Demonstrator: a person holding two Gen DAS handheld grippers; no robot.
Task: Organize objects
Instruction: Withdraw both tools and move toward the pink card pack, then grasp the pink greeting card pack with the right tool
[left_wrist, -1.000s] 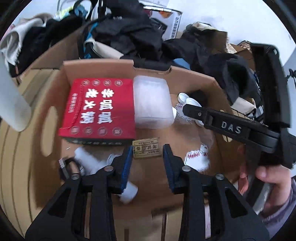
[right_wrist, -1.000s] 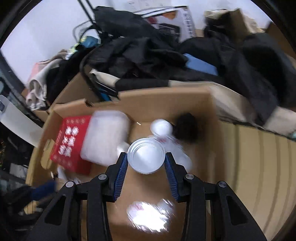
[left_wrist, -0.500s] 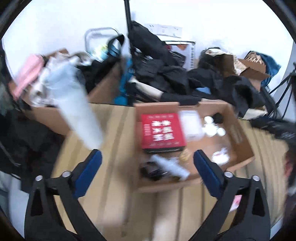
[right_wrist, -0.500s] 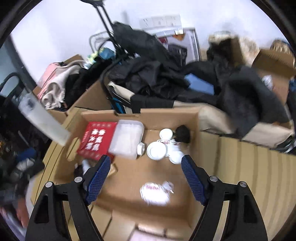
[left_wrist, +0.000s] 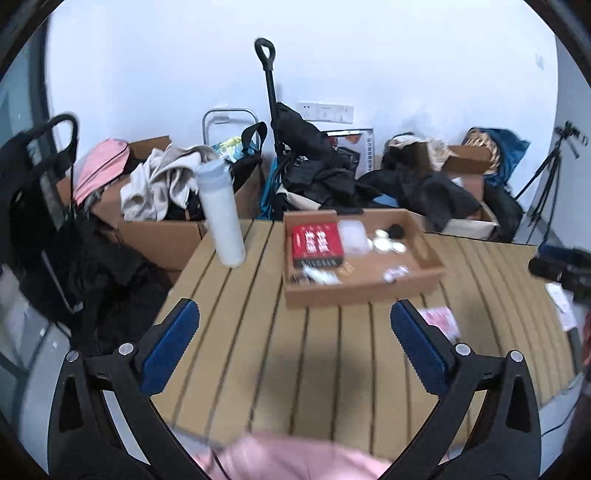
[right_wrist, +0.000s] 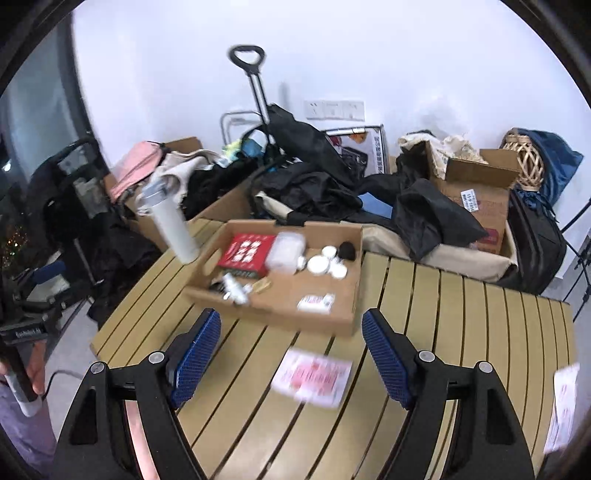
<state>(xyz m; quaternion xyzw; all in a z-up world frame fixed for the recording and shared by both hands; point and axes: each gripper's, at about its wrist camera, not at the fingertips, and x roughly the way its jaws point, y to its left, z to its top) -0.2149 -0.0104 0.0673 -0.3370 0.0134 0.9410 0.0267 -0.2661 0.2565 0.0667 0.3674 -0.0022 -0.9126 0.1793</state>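
Observation:
A shallow cardboard box (left_wrist: 369, 291) (right_wrist: 280, 314) sits at the far side of a slatted wooden table (left_wrist: 295, 354) (right_wrist: 461, 325). It holds a red carton (left_wrist: 317, 240) (right_wrist: 246, 252), a clear plastic case (left_wrist: 352, 232) (right_wrist: 286, 247), several white round lids (left_wrist: 386, 243) (right_wrist: 318, 264), a small black thing (right_wrist: 347, 250), a white tube (right_wrist: 234, 288) and a white packet (left_wrist: 395, 272) (right_wrist: 316, 302). My left gripper (left_wrist: 295, 347) and right gripper (right_wrist: 290, 363) are both wide open and empty, held well back above the table's near part.
A tall white bottle (left_wrist: 221, 212) (right_wrist: 170, 225) stands at the table's far left corner. Pink-printed leaflets (right_wrist: 312, 376) (left_wrist: 441, 321) lie on the slats, another (right_wrist: 561, 406) at the right edge. Boxes, dark clothes and a trolley crowd behind the table.
Both grippers have opened wide and pulled far back from the box. The right one has let go of the white round lid, which now lies in the box.

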